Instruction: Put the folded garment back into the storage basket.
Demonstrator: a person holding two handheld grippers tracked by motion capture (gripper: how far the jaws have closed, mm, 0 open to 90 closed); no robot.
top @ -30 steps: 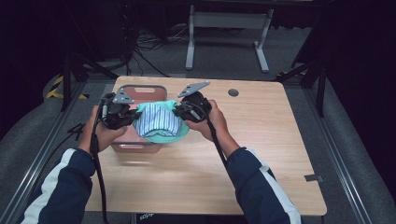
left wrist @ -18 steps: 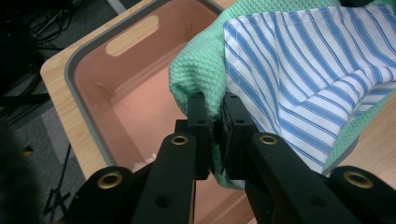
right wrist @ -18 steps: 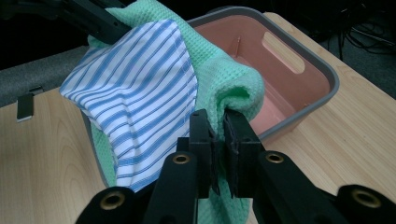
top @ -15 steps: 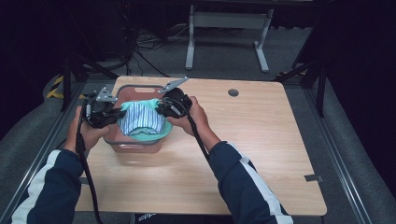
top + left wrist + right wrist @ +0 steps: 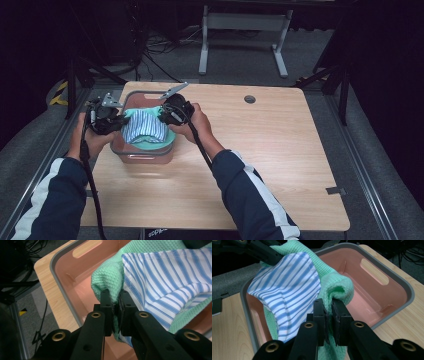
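Observation:
A folded bundle of cloth, a green waffle towel point(image 5: 159, 141) with a blue-and-white striped cloth point(image 5: 142, 125) on top, hangs over a pink bin point(image 5: 145, 155) with a grey rim at the table's left. My left gripper point(image 5: 120, 123) is shut on the bundle's left edge, my right gripper point(image 5: 161, 116) on its right edge. In the left gripper view the jaws pinch the green towel point(image 5: 107, 277) beside the striped cloth point(image 5: 162, 277). In the right gripper view the jaws clamp a fold of the green towel point(image 5: 338, 288), with the striped cloth point(image 5: 287, 290) at the left above the bin point(image 5: 372, 295).
The bin stands on a light wooden table point(image 5: 280, 150) with a round cable hole point(image 5: 249, 99) at the back. Both gripper cables trail toward the front edge. A grey metal frame point(image 5: 240, 30) and floor cables lie behind the table.
Both hands have carried the cloth bundle to the left and slightly down, from the bin's right part to over its middle. Both grips stay shut on the cloth.

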